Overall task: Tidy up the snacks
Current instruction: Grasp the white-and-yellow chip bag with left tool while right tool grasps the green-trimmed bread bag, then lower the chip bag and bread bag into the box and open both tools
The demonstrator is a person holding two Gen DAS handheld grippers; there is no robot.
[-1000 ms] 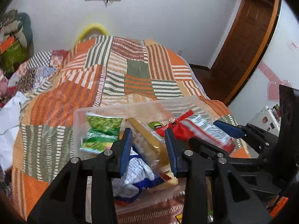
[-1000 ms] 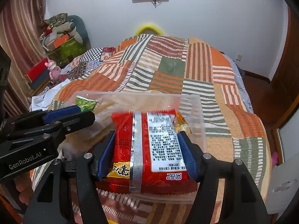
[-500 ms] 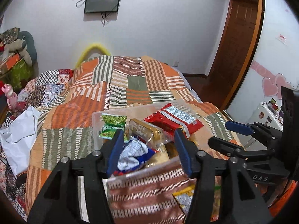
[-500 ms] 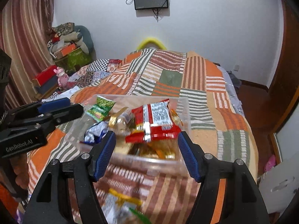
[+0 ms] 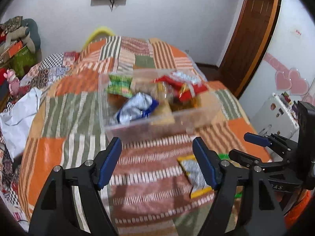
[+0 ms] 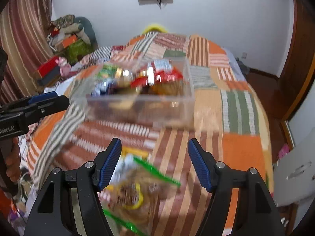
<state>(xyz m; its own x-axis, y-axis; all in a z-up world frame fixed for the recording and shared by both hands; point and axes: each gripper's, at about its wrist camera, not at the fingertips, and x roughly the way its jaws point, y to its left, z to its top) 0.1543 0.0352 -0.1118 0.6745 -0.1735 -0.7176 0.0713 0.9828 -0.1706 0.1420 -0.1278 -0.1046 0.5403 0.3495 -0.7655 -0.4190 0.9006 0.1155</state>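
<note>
Green-edged snack packet [image 6: 135, 188] lies just below your right gripper [image 6: 154, 165], half-spread and empty, long axis slanting toward the bin [image 6: 157, 106], while your left gripper [image 5: 157, 163], opening, holds nothing.

a clear plastic bin [image 5: 157, 122] on the striped bedspread is filled with snack packets: green [image 5: 119, 87], blue-white [image 5: 135, 108], red [image 5: 185, 90]. two more packets [image 6: 133, 188] are left lying nearer, outside it.

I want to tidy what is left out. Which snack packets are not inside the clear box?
The silver-and-yellow packet and the green-edged bag; both lie on the bedspread, nearer than the clear box.
</note>
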